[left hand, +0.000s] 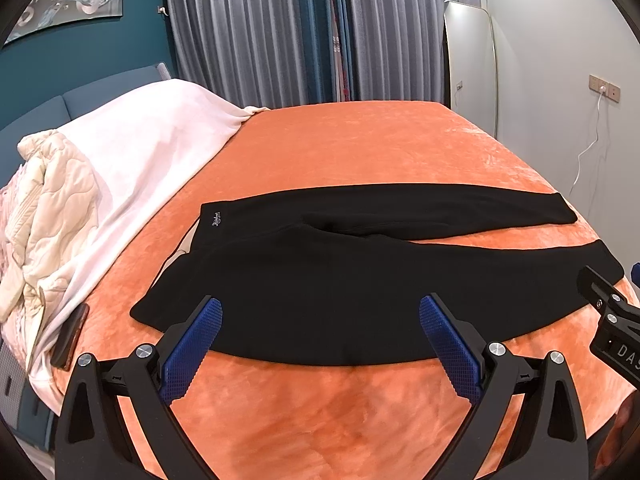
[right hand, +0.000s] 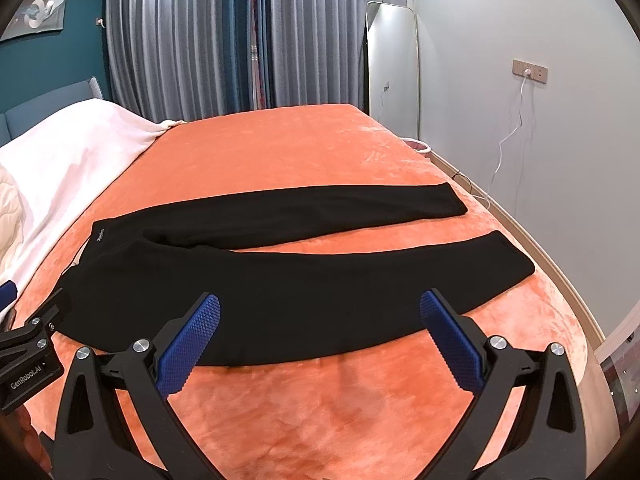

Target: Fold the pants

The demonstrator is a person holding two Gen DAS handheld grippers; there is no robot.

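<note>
Black pants (left hand: 360, 276) lie flat on an orange bedspread (left hand: 360, 148), waistband to the left, both legs spread apart toward the right; they also show in the right wrist view (right hand: 304, 280). My left gripper (left hand: 320, 312) is open and empty, hovering over the near edge of the pants by the hip. My right gripper (right hand: 320, 312) is open and empty, over the near leg. Each gripper's blue pads (left hand: 196, 344) stand wide apart. The right gripper's tip shows at the right edge of the left wrist view (left hand: 612, 312).
A white blanket (left hand: 132, 152) and a cream quilt (left hand: 48, 216) are heaped on the bed's left side, with a dark phone-like object (left hand: 70, 336) beside them. Curtains, a standing mirror (right hand: 394, 68) and a wall socket with cable (right hand: 528, 72) lie beyond the bed.
</note>
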